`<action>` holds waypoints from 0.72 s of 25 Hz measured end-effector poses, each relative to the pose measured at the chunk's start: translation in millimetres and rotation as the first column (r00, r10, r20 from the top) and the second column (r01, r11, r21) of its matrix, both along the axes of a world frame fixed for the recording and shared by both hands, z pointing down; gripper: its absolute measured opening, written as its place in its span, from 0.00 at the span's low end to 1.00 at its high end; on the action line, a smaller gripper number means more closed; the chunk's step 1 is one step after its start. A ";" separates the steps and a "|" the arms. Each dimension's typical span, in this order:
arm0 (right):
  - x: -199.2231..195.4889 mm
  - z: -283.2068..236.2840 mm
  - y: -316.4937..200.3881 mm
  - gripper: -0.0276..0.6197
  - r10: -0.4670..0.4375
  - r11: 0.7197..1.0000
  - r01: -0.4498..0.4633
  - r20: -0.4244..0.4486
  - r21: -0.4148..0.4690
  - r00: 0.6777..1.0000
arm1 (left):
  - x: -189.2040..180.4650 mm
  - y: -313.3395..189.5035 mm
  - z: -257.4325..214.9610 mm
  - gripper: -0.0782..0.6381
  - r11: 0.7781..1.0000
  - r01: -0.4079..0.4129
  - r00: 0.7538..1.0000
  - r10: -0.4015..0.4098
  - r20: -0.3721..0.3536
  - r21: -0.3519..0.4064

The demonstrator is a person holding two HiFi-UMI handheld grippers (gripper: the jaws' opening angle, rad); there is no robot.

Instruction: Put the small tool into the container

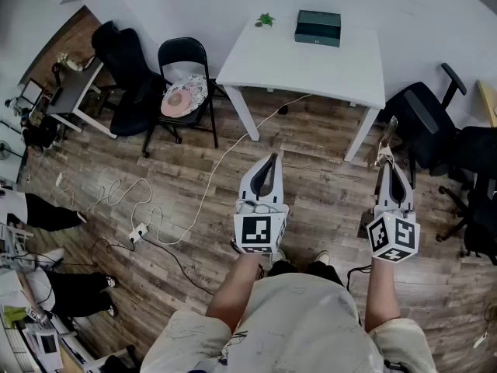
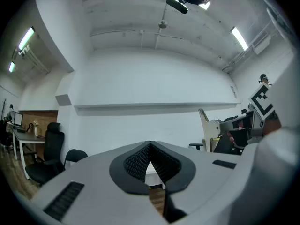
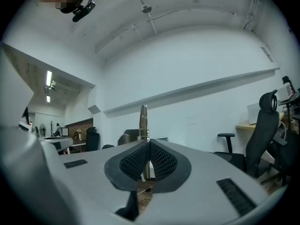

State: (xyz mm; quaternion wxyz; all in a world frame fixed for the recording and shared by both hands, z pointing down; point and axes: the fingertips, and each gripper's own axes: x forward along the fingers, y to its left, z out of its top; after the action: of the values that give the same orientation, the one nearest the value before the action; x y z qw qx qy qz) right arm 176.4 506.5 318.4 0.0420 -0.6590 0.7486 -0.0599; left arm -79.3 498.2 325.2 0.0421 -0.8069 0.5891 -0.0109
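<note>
carrying step: the right tool (image 3: pixel 149 144) is clamped on a slim metal rod (image 3: pixel 143 118), well apart from the green box (image 1: pixel 318 28) on the white counter (image 1: pixel 311 68) at upper centre. the left tool (image 2: pixel 150 146) is closed, empty. next likely: approach and bring the rod over the box.

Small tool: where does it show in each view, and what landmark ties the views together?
Head view: small tool sticks out beyond the right gripper's jaws, right of centre.
Left gripper view: cannot make it out.
Right gripper view: upright at centre, clamped in the jaws.
Shared landmark: the white wall.
</note>
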 end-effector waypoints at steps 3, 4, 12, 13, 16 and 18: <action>-1.1 2.0 -6.8 0.07 -0.018 1.000 0.018 0.011 -0.005 1.000 | -2.4 -6.6 -3.3 0.12 1.000 0.012 1.000 -0.012 0.002 0.005; 0.1 2.6 -8.1 0.07 -0.021 1.000 0.021 0.011 -0.007 1.000 | -1.2 -7.8 -3.6 0.12 1.000 0.014 1.000 -0.014 0.002 0.005; 15.5 10.1 -7.3 0.07 -0.029 0.999 0.030 0.009 -0.021 1.000 | 15.9 -5.8 6.1 0.12 1.000 0.016 1.000 -0.016 0.004 -0.011; 18.5 11.5 -7.8 0.07 -0.029 0.999 0.030 0.011 -0.023 1.000 | 19.0 -5.8 7.3 0.12 1.000 0.015 1.000 -0.015 0.004 -0.013; 28.9 13.3 -9.1 0.07 -0.030 0.999 0.031 0.026 -0.024 0.999 | 29.2 -6.5 9.3 0.12 1.000 0.015 1.000 -0.015 0.005 -0.018; 35.4 13.6 -9.0 0.07 -0.033 0.999 0.033 0.033 -0.022 0.999 | 35.7 -6.9 9.4 0.12 1.000 0.016 1.000 -0.016 0.004 -0.019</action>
State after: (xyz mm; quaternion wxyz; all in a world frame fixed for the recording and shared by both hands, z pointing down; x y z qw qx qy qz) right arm 211.8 497.5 332.1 0.0457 -0.6460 0.7578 -0.0797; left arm -43.7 491.3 334.6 0.0354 -0.8026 0.5952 -0.0181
